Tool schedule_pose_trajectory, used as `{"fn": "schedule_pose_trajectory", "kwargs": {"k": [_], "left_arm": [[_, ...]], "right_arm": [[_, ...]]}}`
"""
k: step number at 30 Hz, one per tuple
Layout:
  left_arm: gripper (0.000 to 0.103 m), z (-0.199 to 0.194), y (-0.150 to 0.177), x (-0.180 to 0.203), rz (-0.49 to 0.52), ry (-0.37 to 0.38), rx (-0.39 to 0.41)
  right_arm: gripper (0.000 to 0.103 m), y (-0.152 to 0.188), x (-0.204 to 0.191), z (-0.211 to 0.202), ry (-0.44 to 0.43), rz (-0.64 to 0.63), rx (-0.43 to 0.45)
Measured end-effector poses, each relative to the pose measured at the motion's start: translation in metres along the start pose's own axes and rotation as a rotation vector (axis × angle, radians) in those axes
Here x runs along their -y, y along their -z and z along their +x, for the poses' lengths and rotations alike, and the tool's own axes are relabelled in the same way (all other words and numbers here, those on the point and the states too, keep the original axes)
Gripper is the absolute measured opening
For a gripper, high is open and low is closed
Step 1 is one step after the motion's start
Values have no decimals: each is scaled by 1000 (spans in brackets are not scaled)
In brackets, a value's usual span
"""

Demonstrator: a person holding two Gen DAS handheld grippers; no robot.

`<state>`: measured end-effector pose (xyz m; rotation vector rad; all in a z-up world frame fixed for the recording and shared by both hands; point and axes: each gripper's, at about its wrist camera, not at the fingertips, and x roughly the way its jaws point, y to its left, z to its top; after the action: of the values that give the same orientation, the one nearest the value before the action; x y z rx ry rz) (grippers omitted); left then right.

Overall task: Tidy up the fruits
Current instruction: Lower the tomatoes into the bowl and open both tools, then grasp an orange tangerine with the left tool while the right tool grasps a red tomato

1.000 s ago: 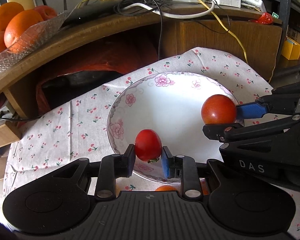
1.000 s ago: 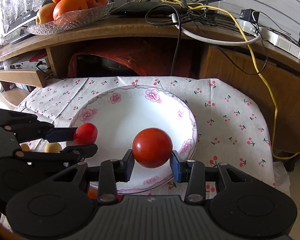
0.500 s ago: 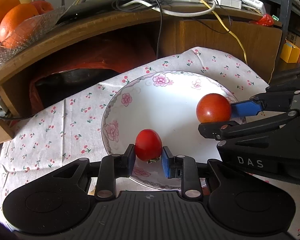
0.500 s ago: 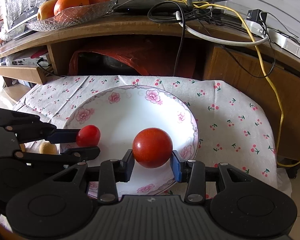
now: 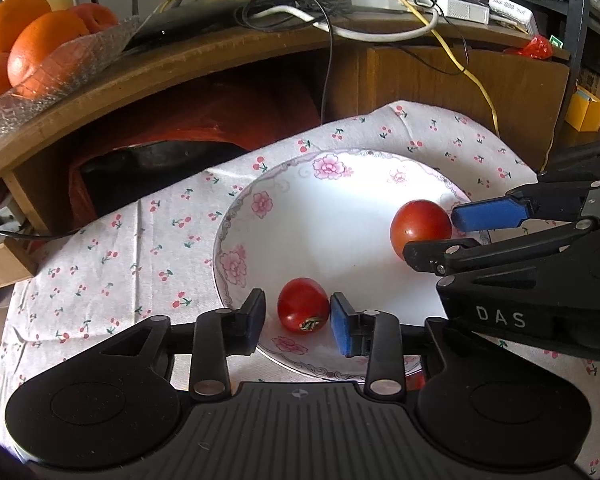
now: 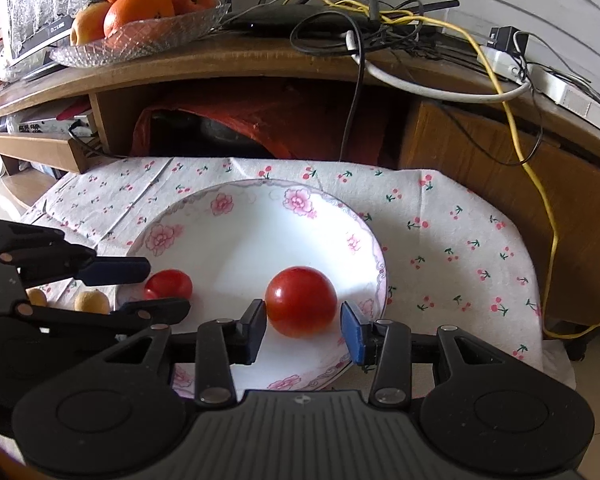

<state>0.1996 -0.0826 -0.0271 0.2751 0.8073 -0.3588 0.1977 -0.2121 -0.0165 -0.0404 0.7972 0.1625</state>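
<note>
Both grippers, left [image 5: 298, 316] and right [image 6: 303, 326], open, tomatoes [image 5: 303, 306] [image 6: 302, 301] loose on plate [image 6: 228, 240]; may roll off the rim if fingers clip them withdrawing.

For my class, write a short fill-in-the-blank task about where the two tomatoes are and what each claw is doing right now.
1. Both tomatoes rest on the flowered ____.
2. The left claw is ____ around the small tomato.
3. The large tomato sits between the pads of the ____ claw.
4. The oranges on the shelf lie in a ____ bowl.

Missing words: plate; open; right; glass
</note>
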Motion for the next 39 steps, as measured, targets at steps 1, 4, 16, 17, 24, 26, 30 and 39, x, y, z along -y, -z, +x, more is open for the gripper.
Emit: {"fn": "schedule_pose_trajectory", "kwargs": {"k": [1,4,16,17,24,26,30,39], "left_arm": [[49,-1,0,0,-1,-3,4],[55,-6,0,-1,-4,-11,11],[68,-31,5,1,1,-24,47],[68,-34,5,2,8,-23,53],[71,-52,4,10,45,-20,82],[71,-56,5,8,45,-26,88],[71,-62,7,2,29,-36,80],[71,-78,36,-25,-20,-48,20]], "right_arm": [[43,0,1,-1,0,3,2],[43,0,1,-7,4,6,10],[47,-2,-6,-35,-13,32,53],[47,-3,-8,-37,-17,31,57],[47,-4,-24,-62,-14,18,131],[47,-5,-23,-69,-19,32,145],[47,-6,-21,-76,-11,54,152],[47,20,-18,-83,-20,53,72]]}}
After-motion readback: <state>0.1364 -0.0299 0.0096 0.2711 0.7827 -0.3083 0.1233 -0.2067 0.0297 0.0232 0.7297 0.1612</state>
